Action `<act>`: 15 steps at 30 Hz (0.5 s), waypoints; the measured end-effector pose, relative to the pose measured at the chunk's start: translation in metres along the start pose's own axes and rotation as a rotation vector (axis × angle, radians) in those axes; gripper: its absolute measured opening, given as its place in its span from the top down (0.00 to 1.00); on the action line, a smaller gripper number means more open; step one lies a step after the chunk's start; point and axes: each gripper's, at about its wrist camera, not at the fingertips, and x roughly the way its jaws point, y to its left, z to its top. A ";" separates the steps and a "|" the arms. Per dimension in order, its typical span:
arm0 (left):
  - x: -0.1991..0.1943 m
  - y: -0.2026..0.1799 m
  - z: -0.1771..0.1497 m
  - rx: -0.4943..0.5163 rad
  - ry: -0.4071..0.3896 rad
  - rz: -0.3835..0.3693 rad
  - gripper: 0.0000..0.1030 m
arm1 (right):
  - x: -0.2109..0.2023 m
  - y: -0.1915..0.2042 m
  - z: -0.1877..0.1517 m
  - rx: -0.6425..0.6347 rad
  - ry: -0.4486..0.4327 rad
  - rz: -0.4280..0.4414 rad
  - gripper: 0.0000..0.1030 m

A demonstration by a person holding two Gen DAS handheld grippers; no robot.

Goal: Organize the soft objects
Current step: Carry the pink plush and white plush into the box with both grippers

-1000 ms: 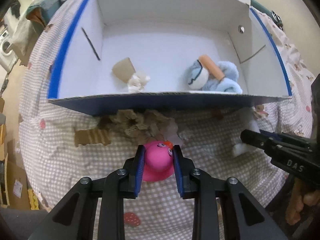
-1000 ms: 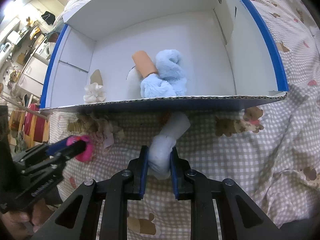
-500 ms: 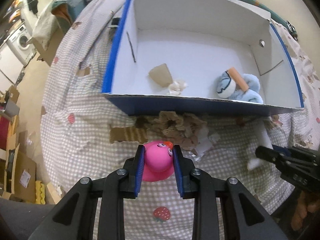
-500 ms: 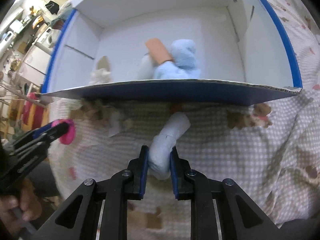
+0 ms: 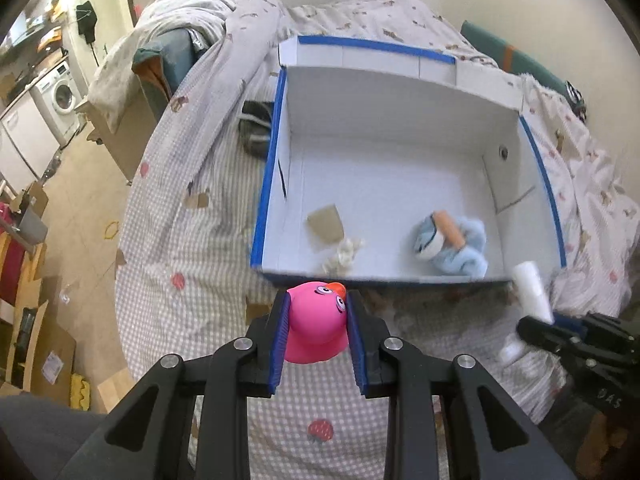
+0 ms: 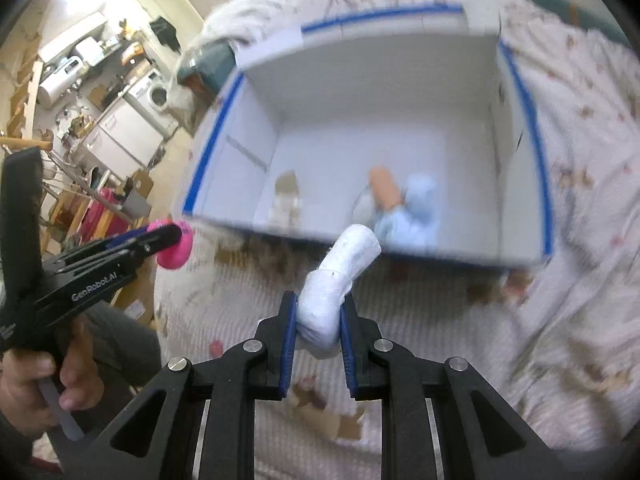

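Note:
My left gripper (image 5: 318,320) is shut on a pink soft duck (image 5: 316,326) and holds it up in front of the near wall of a white box with blue edges (image 5: 268,184). My right gripper (image 6: 318,326) is shut on a white rolled soft toy (image 6: 340,280), also raised before the box (image 6: 524,120). In the box lie a light blue plush with an orange tube (image 5: 452,242), a small white fluffy piece (image 5: 344,254) and a brown card piece (image 5: 326,222). The right gripper shows in the left wrist view (image 5: 536,328), the left gripper in the right wrist view (image 6: 168,236).
The box stands on a bed with a grey checked cover (image 5: 180,248). Brown crumpled scraps (image 6: 248,252) lie on the cover just before the box. A dark item (image 5: 254,128) lies left of the box. The bed edge and floor with a washing machine (image 5: 60,96) are at the left.
Both grippers have risen and pulled back from the bed with their toys; the box now appears lower and further off. The right wrist view is blurred by motion.

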 end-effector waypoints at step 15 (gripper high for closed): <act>0.008 -0.011 0.073 0.023 -0.073 0.042 0.76 | -0.019 -0.014 0.084 -0.001 -0.196 -0.003 0.79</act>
